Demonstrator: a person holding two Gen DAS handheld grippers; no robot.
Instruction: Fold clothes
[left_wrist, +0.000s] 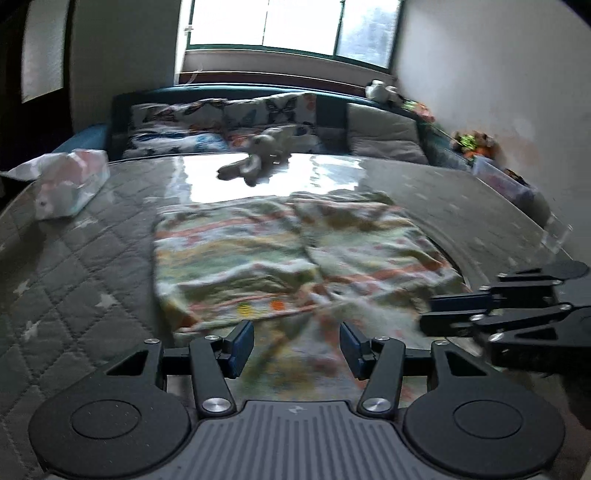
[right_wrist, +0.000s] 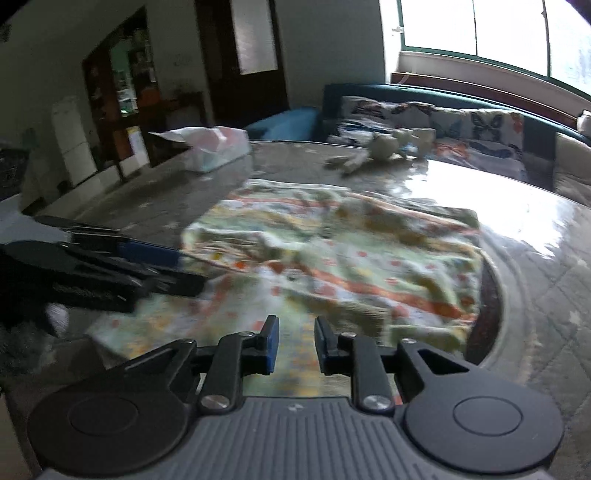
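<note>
Plainly, the folding was only partly done. A patterned garment (left_wrist: 295, 254) lay on a glass-topped table (left_wrist: 110, 258), rumpled, with what looked like one layer turned over another near the middle, though blur made the exact fold hard to read. Its near edge spread loose toward both cameras, not yet squared or stacked.

The left gripper (left_wrist: 296, 345) hovered just over that near edge with its jaws apart and nothing between them. The right gripper (right_wrist: 296, 345) was also held apart, more narrowly, above the near cloth, and gripped nothing. In the left wrist view the right tool showed at the right side, just beside the garment's near corner; whether it touched the fabric I could not tell.

Judging from this, a first fold might have been made, but the piece was still wide and wrinkled, so smoothing and at least one more fold seemed to remain.

A tissue box (left_wrist: 70, 184) sat well apart on the far left of the table, and a stuffed toy (left_wrist: 255, 162) lay beyond the garment near the sofa cushions (left_wrist: 221, 118).
</note>
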